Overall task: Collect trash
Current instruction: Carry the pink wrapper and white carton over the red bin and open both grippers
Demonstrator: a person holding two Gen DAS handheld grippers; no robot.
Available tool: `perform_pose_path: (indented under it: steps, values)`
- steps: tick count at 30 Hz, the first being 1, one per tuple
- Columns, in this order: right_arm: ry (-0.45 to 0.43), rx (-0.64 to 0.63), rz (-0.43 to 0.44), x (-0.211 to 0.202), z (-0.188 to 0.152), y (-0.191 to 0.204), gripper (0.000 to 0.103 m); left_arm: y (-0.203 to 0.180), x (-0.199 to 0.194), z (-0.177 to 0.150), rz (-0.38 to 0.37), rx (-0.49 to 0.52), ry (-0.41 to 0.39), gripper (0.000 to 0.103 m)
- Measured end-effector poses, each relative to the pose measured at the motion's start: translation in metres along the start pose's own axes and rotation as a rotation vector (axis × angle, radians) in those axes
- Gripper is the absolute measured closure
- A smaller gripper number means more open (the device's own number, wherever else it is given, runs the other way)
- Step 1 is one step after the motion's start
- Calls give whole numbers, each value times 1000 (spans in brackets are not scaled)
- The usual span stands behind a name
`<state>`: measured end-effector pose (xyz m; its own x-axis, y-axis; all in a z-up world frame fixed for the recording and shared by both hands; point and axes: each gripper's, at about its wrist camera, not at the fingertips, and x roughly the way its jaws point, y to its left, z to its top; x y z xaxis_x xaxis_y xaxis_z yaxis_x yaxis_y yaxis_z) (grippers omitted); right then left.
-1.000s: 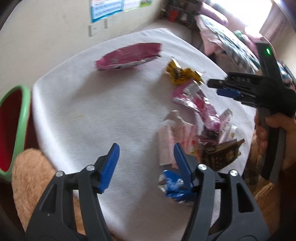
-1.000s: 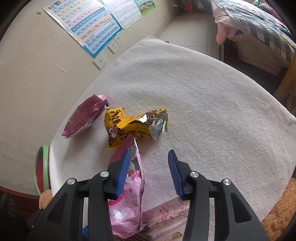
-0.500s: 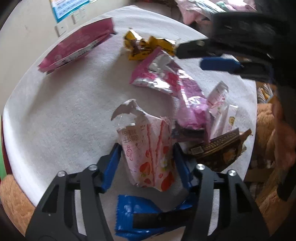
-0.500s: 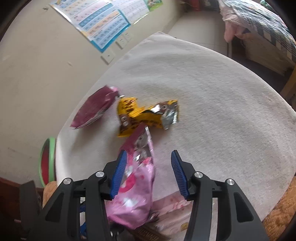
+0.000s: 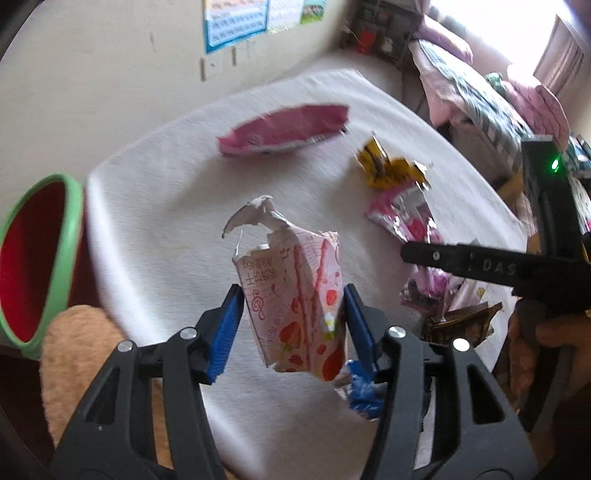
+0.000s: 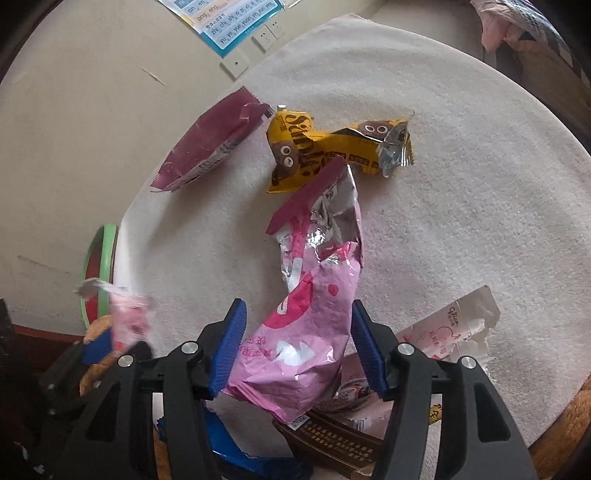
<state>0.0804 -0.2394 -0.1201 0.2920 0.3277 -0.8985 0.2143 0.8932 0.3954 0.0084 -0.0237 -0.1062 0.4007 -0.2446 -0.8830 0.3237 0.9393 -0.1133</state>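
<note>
1. Gripping a torn pale-pink strawberry wrapper (image 5: 295, 302), the left gripper (image 5: 291, 325) has its blue pads pressed on both sides of the packet, which stands upright above the white tablecloth (image 5: 166, 206). The right wrist view shows this same wrapper only as a blur at its left edge.
2. Blue wrapper (image 5: 364, 395): just behind the left gripper's right pad in the left wrist view; in the right wrist view it lies under the gripper body at the bottom.
3. Right gripper (image 6: 297, 347): jaws opening around a crumpled pink foil bag (image 6: 314, 295) that lies between them. The pads look just clear of the bag. From the left wrist view only this gripper's black side and a green light show, held by a hand (image 5: 535, 350).
4. Brown wrapper (image 6: 332, 439) and pale printed sachet (image 6: 447, 328): beside the pink bag at the near right of the cloth. Lettering on the sachet is legible only in the right wrist view.
5. Yellow chocolate wrapper (image 6: 332, 147): touching the far tip of the pink foil bag. Its cartoon faces show in the right wrist view; the left view gives only a crumpled edge.
6. Magenta snack bag (image 5: 284, 129): farther out, apart from the yellow wrapper, near the far edge of the cloth.
7. Green-rimmed red bin (image 5: 37, 258): off the left side of the table; its open mouth is seen well only from the left wrist.
8. Wall chart (image 6: 221, 22) and sockets: on the wall beyond.
</note>
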Motion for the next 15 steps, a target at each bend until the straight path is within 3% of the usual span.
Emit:
perform_pose_path:
  steps: [10,15]
  values:
    - [-9,-33,-54,2,-3,0,49,20,-42,5,58,-29,-125,50]
    - [-44,-112,-78,-6,-5,11,61,31,-56,10,69,-58,-167,50]
